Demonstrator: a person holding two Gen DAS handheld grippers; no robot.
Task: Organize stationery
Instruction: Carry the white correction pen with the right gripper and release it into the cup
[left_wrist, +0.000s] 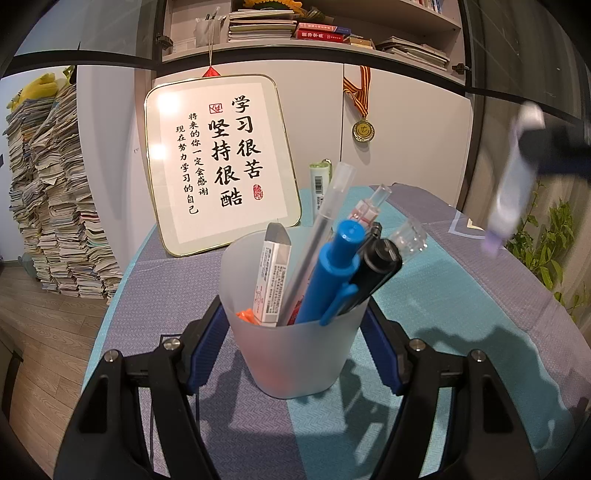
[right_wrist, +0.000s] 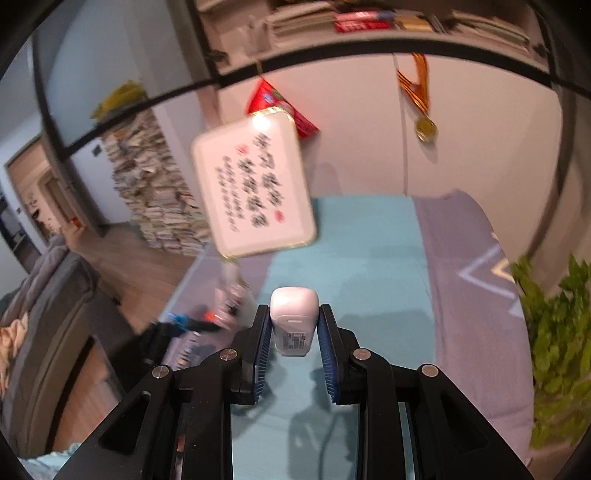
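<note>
Left gripper jaws clamp frosted cup; right gripper tilted down, pinching white eraser.

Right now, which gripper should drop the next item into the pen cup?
Right. The right gripper already pinches the white correction tape in the air, while the left gripper is clamped on the pen cup, steadying it on the table.

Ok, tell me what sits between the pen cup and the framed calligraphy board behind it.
In the left wrist view, a pale green tube with a barcode stands on the cloth between the pen cup and the framed calligraphy board, near the board's right edge.
</note>
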